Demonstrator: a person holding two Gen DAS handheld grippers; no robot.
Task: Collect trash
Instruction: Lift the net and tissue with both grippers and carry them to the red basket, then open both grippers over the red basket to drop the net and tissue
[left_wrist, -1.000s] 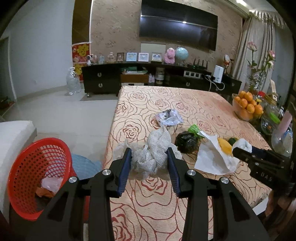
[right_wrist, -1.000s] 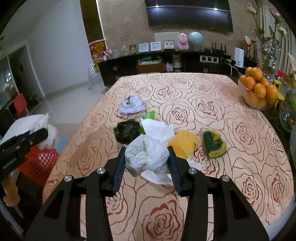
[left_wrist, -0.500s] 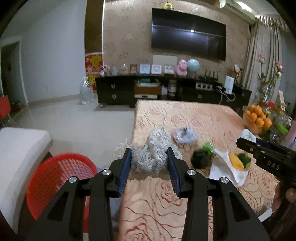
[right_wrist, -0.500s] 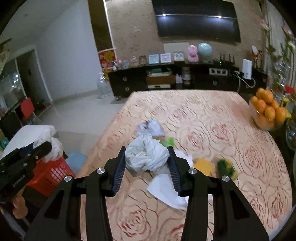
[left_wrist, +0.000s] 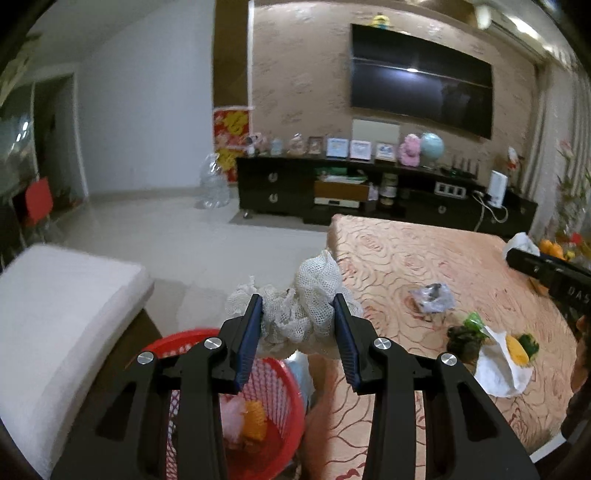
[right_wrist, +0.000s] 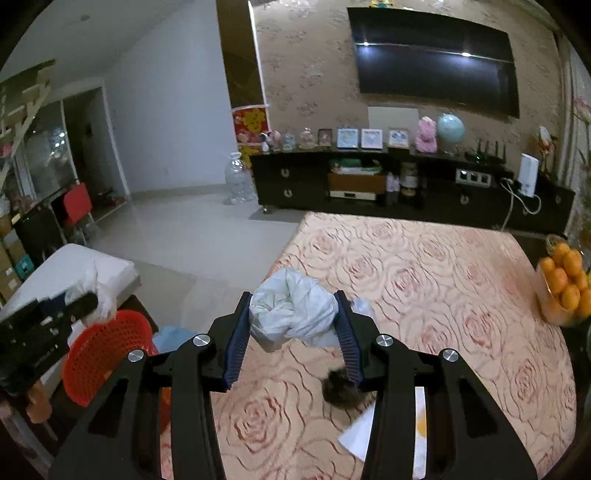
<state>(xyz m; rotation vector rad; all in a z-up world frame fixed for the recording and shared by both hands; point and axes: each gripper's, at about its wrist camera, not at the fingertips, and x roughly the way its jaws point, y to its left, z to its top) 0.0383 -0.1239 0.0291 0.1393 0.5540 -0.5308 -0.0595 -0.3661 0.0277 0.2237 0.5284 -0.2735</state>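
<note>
Left claw (left_wrist: 297, 325) is clamping the white mesh netting (left_wrist: 303, 306), now carried off the worktop (left_wrist: 424, 251) to above the red basket (left_wrist: 273, 373); right claw (right_wrist: 291, 325) is gripping a crumpled white bag (right_wrist: 291, 314), trailing over the worktop edge. Drop looks imminent.

Right hand-held gripper (right_wrist: 293, 325) clamps crumpled bag (right_wrist: 291, 317)

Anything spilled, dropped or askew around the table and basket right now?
Nothing spilled. Loose trash remains on the table: a grey wrapper, a dark wad and white paper. The red basket looks upright.
</note>
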